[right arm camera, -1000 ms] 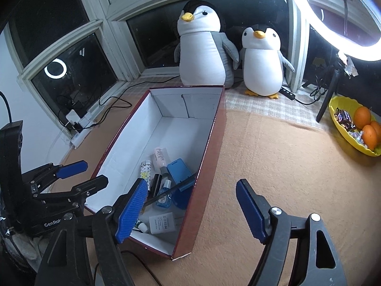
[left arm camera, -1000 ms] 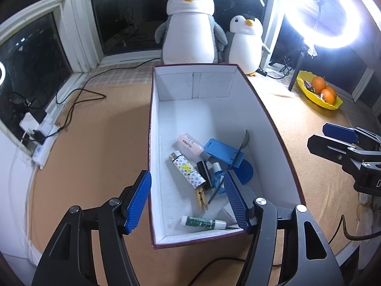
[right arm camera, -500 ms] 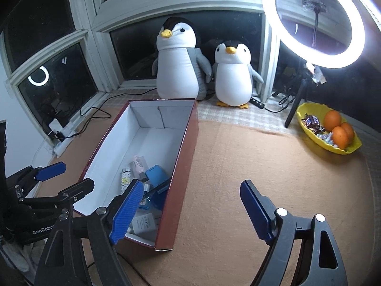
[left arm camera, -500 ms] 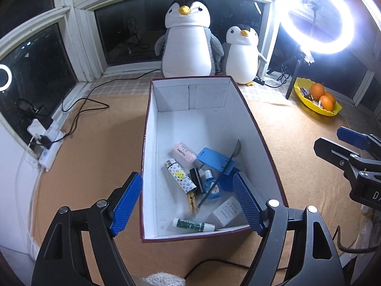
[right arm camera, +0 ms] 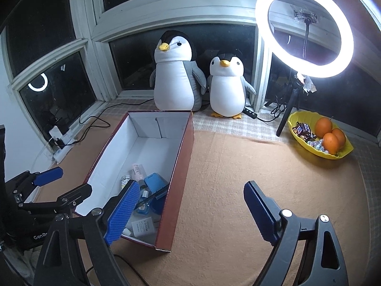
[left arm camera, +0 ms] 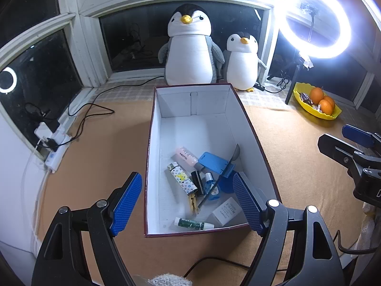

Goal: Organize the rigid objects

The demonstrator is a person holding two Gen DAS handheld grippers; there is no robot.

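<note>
Both grippers are spread wide and hold nothing: the left gripper [left arm camera: 187,205] hangs over the near end of the white-lined cardboard box [left arm camera: 258,140], and the right gripper [right arm camera: 190,211] is over the tan mat [right arm camera: 238,178] just right of it. Inside the box, bunched toward the near end, lie a patterned lighter [left arm camera: 181,178], a pink tube [left arm camera: 187,155], a blue phone stand [left arm camera: 213,163], a wooden clothespin [left arm camera: 194,204], a green lip balm [left arm camera: 193,223] and a small white box [left arm camera: 227,211]. Two plush penguins [left arm camera: 189,47] stand behind.

Both wrist views face window, sharing box [left arm camera: 152,166] [right arm camera: 183,166]
</note>
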